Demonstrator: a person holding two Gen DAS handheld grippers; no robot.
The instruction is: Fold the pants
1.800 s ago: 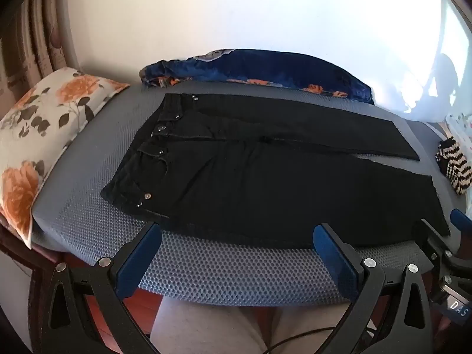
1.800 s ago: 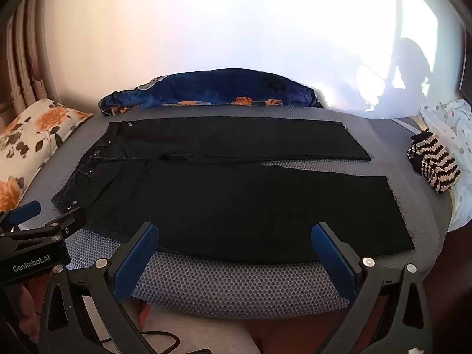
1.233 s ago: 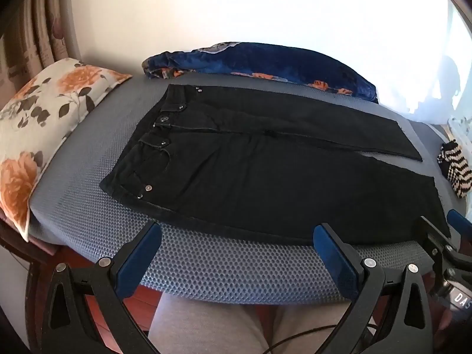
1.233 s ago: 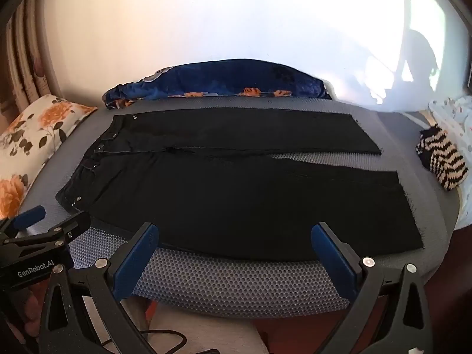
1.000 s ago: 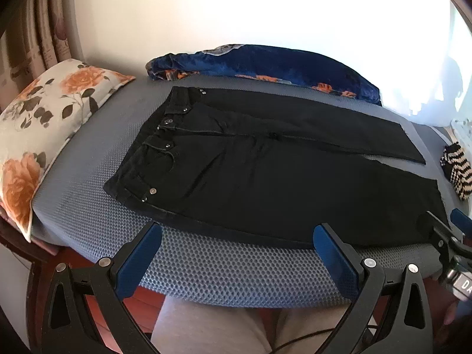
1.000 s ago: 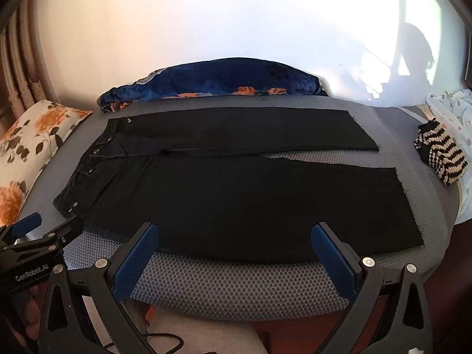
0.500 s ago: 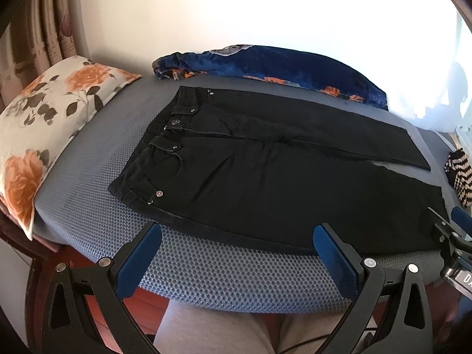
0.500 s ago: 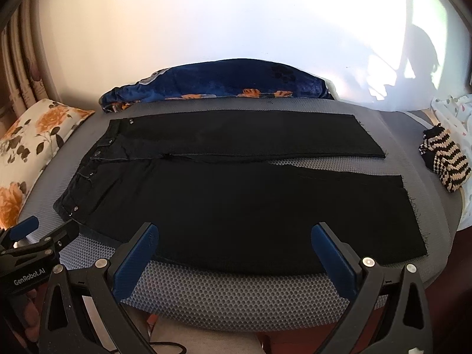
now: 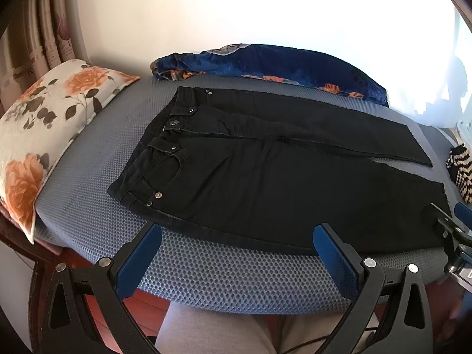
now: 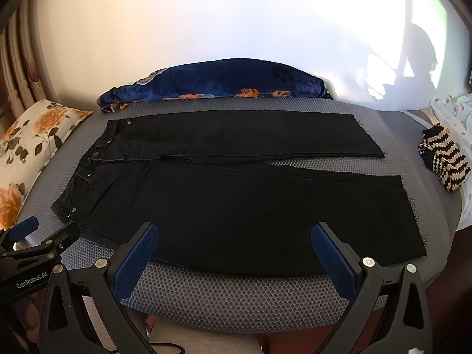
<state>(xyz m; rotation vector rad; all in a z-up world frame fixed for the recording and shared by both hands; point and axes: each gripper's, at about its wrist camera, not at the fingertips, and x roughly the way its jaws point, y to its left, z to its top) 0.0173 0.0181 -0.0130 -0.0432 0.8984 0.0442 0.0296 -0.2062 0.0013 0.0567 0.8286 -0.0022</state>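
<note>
Pants point(image 9: 265, 177), black, lie flat and unfolded on the grey mesh mattress point(image 9: 88, 183) in the left wrist view, waistband toward the floral pillow point(image 9: 44, 118), legs running away to the right. Beyond the pants, along the wall, sits a rumpled blue blanket point(image 9: 280, 62); past the leg hems lies a striped knit item point(image 9: 460, 171). The left gripper point(image 9: 236, 253) hangs over the mattress's near edge, just short of the pants, its fingers wide apart and holding nothing.

Right wrist view: the pants point(image 10: 236, 200) span the mattress point(image 10: 236, 289), the two legs slightly parted toward the hems. The right gripper point(image 10: 233, 250) is spread wide and empty at the pants' near edge. The pillow point(image 10: 26, 147) lies beyond the waistband, the striped knit item point(image 10: 445, 159) past the hems, the blanket point(image 10: 221, 82) behind.
</note>
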